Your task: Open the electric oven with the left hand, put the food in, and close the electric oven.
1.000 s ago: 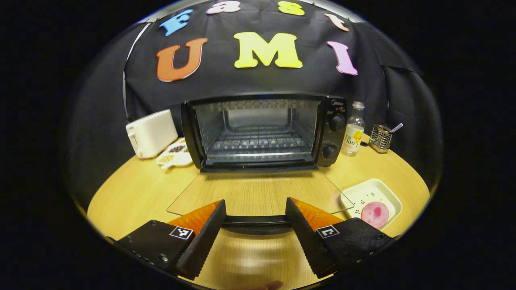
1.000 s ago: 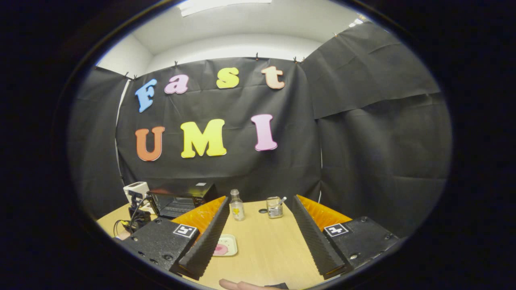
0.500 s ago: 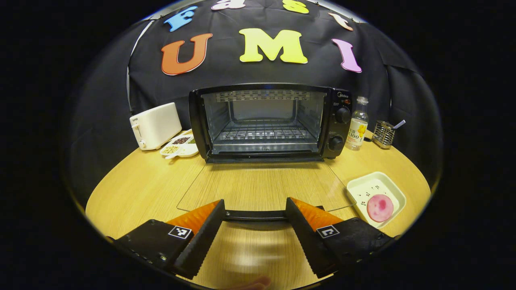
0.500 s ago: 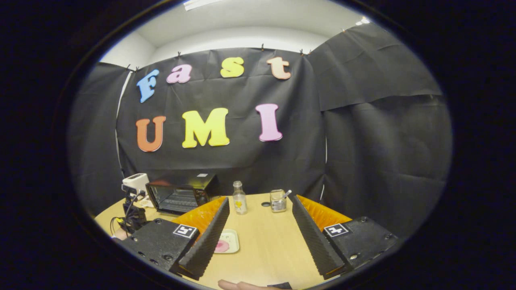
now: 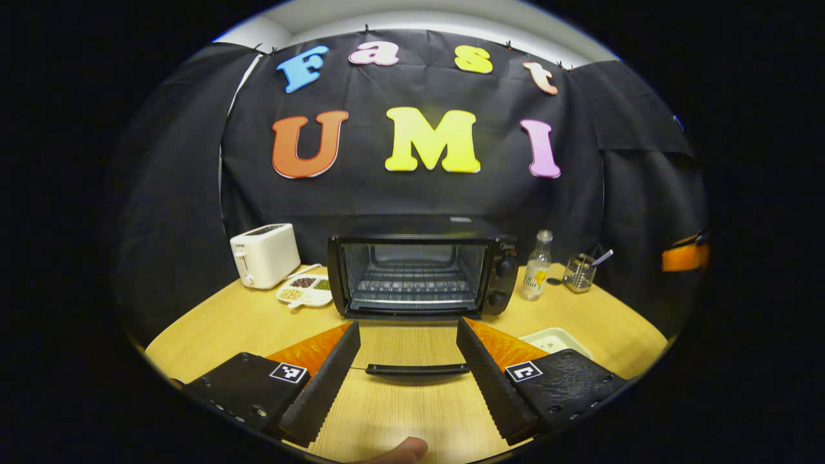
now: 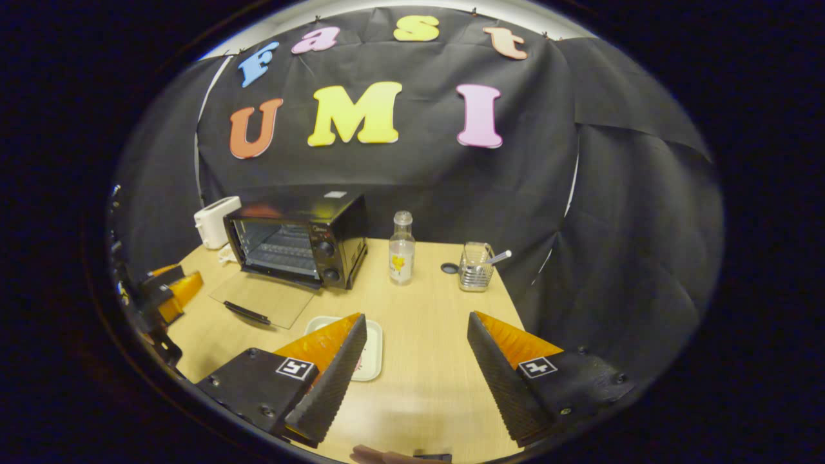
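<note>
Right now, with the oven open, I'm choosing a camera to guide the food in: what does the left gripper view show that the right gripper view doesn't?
Left gripper view: the black electric oven head-on, its wire rack square to the camera, and the right gripper at the far right edge.
Right gripper view: the oven's top and side wall, the whole flat glass door, and the left gripper at the left edge.
Both: white toaster, clear bottle, wire holder, white tray, black door handle.
</note>
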Tool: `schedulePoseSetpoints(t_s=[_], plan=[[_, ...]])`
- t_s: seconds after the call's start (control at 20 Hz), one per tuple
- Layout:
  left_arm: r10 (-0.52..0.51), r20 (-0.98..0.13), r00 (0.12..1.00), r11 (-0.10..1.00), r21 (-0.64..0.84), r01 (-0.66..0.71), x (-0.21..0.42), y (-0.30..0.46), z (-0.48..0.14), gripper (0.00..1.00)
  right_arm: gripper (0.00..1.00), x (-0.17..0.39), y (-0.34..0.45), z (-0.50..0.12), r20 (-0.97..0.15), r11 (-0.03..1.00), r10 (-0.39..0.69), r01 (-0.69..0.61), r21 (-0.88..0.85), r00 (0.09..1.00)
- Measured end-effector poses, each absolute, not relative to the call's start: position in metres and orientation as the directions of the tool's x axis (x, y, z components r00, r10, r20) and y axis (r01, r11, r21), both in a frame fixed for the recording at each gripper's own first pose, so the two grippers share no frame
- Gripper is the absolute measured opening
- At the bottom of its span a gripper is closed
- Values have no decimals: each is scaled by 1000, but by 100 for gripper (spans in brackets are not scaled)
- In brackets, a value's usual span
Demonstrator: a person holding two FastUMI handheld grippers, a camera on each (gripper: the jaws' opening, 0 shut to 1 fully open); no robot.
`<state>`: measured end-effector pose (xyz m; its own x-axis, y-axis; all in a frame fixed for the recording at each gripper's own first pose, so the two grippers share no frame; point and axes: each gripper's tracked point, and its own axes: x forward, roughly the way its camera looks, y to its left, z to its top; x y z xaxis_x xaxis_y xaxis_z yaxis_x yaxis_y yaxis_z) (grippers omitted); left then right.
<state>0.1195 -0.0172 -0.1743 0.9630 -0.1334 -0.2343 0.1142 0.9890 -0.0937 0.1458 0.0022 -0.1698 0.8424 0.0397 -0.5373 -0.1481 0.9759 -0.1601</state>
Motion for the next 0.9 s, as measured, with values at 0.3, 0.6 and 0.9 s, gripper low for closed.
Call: schedulePoseSetpoints(t_s=[0.3,0.6,0.9], plan=[[-88,-30,996,993,-84,86,86,8,-71,96,96,180,-6,-246,-759,958,31,-236,-163,650],[-40,27,999,997,-70,42,64,25,-39,95,89,197,20,-317,-892,968,99,-249,-16,441],[37,29,999,999,-37,-36,58,48,-45,95,71,195,45,-354,-950,965,136,-254,63,281]])
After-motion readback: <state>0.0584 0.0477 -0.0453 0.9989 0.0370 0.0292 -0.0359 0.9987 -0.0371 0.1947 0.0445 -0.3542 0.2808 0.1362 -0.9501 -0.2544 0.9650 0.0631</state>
